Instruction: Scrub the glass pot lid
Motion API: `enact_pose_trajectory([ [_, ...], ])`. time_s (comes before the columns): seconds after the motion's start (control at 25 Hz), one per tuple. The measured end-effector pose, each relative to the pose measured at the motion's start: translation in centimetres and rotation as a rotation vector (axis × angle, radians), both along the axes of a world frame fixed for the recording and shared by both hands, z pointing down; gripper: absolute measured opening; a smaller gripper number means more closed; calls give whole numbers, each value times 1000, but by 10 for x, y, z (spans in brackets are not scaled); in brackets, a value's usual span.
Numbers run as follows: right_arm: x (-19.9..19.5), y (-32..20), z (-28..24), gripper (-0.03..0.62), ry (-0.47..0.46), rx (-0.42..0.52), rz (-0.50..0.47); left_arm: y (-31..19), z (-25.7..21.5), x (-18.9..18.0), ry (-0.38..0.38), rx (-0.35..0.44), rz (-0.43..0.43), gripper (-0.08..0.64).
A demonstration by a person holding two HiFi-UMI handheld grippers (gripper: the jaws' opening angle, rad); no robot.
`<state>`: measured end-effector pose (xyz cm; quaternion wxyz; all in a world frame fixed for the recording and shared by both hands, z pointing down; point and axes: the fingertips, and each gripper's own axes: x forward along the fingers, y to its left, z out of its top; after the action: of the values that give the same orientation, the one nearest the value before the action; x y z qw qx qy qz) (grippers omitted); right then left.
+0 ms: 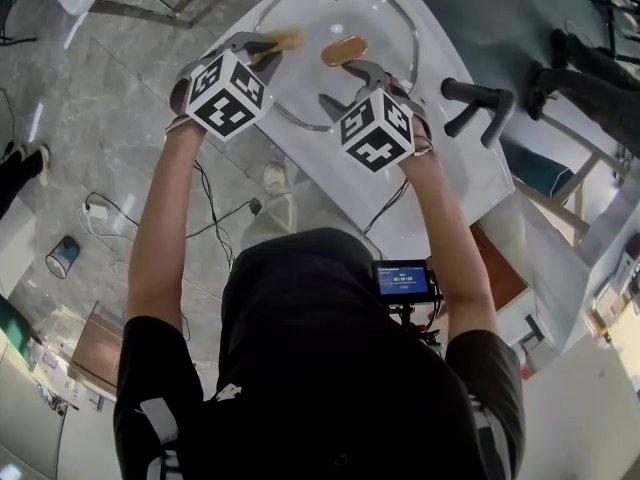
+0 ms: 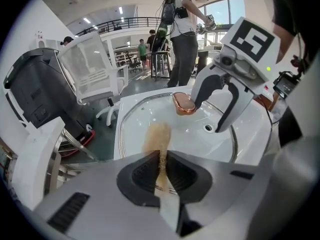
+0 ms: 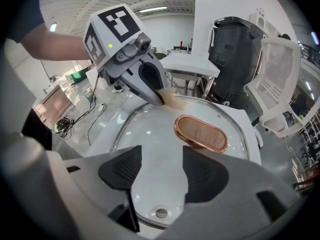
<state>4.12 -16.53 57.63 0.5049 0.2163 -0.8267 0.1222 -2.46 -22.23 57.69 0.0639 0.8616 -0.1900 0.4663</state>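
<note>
Head view is showing the glass pot lid [image 1: 300, 78] lying flat at the far end of a white table [image 1: 470, 168], its metal rim running close to the table's left edge. The left gripper [image 1: 268, 48] is reaching over the lid's left rim, and its jaws are pinching a thin tan scrubbing pad [image 1: 283, 40]. In the left gripper view that pad [image 2: 157, 136] is sticking forward out of the closed jaws and is lying over the glass, inside the rim. The right gripper [image 1: 372, 76] is hovering just beside the lid's copper oval handle [image 1: 344, 50]. In the right gripper view its jaws are standing apart with nothing between them, only bare glass and a small steam vent [image 3: 161, 213] below. Between pad and handle [image 3: 200, 133] a band of clear glass is lying open. A black forked object [image 1: 480, 103] is resting on the table to the right, well apart from the lid. Nearer the person, the table is showing bare white surface.
</note>
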Motion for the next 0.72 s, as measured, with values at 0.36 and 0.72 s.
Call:
enact_pose_trajectory([
  [0.36, 0, 0, 0, 238, 2, -1, 1, 24, 2, -4, 13, -32, -22, 20],
  [0.72, 1, 0, 1, 238, 8, -5, 3, 41, 4, -5, 24, -50, -42, 20],
])
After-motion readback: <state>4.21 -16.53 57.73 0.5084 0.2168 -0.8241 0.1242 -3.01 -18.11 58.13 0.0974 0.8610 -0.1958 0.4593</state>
